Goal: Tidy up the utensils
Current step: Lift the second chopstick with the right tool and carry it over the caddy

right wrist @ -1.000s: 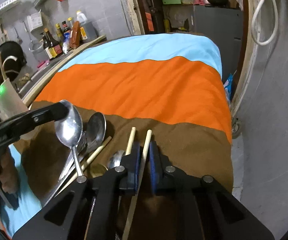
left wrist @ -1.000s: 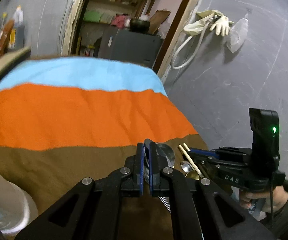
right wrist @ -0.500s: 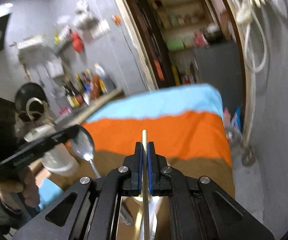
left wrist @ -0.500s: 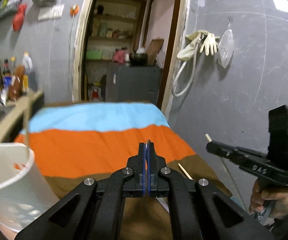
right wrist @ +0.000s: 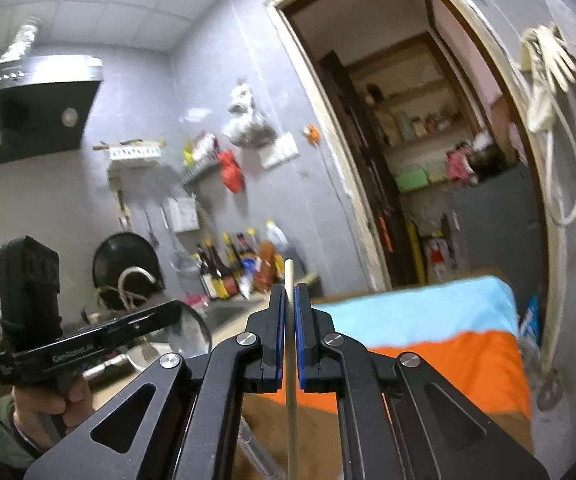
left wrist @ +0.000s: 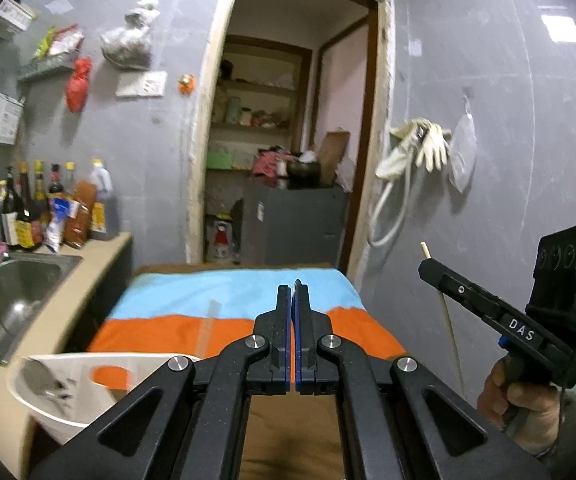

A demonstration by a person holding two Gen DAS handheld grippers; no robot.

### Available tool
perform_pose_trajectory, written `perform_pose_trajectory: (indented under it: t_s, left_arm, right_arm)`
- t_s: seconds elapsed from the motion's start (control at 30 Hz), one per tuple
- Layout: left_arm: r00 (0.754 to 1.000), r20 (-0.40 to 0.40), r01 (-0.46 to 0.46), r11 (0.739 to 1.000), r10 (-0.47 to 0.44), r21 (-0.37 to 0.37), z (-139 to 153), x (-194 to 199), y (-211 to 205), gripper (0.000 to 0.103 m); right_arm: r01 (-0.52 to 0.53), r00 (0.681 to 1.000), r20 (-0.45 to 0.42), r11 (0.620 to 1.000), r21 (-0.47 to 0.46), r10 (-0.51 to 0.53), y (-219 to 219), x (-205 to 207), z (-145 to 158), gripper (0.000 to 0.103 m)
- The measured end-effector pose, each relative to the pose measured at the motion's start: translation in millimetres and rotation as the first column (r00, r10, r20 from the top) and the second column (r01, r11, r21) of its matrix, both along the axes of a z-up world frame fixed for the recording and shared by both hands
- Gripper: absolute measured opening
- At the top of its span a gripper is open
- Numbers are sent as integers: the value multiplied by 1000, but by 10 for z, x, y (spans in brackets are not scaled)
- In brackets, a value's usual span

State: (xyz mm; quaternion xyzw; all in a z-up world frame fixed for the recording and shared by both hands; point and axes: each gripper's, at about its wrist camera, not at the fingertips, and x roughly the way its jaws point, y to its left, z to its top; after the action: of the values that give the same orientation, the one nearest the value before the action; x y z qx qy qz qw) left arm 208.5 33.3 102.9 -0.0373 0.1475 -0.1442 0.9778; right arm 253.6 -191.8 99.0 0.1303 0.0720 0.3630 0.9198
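My left gripper [left wrist: 292,286] is shut on a steel spoon; only its thin edge [left wrist: 296,282] shows between the pads, and its bowl [right wrist: 193,330] shows in the right wrist view. My right gripper [right wrist: 290,290] is shut on a pale wooden chopstick [right wrist: 291,380], held upright. From the left wrist view that gripper [left wrist: 428,268] is at right with the chopstick [left wrist: 450,328] hanging below it. A white utensil holder [left wrist: 87,384] stands at lower left of my left gripper. Both grippers are raised above the striped cloth [left wrist: 239,292].
A steel sink [left wrist: 19,288] and bottles [left wrist: 47,208] line the counter at left. A doorway with shelves [left wrist: 271,128] is ahead. Gloves and a hose [left wrist: 412,152] hang on the grey wall at right. More utensils [right wrist: 255,456] lie on the brown cloth stripe below.
Both grippers have lifted and tilted up from the cloth, carrying the spoon and the chopstick. The white holder has come closer at lower left of the left gripper.
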Motion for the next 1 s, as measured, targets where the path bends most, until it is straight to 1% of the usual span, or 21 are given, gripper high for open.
perform_pose_trajectory:
  t_s: [0.17,0.33,0.5,0.6,0.7,0.83,0.9,1.0]
  left_arm:
    - [996,36,-75,997,75,0,249,-185,386,0]
    - [980,88,-179,984,178,10,469,-378,776,0]
    - [948,147,-291,956,283,30,611,-569,1127,0]
    - [927,168,-348,936,336,45,651,-639,1318,0]
    - [899,185,-415,907,396,75,627,-680,1485,0]
    - [873,198,-472,874,446,112,449,-642,1603,0]
    - [867,202,-485,865,456,130,334,-577,1616,0]
    - [865,199,-492,856,461,159,165,-476,1607,0]
  right_arm:
    - [-58,997,55,998,36,56,357,37,204,3]
    - [-134,985,123,988,82,124,848,108,444,3]
    - [-197,969,182,968,152,169,1235,188,592,3]
    - [-222,962,207,954,201,180,1426,264,607,3]
    - [-221,960,221,947,234,169,1554,333,557,3]
    - [-173,963,239,963,205,122,1706,366,415,3]
    - [-152,964,246,971,186,104,1740,368,336,3]
    - [-122,966,246,978,166,79,1779,399,221,3]
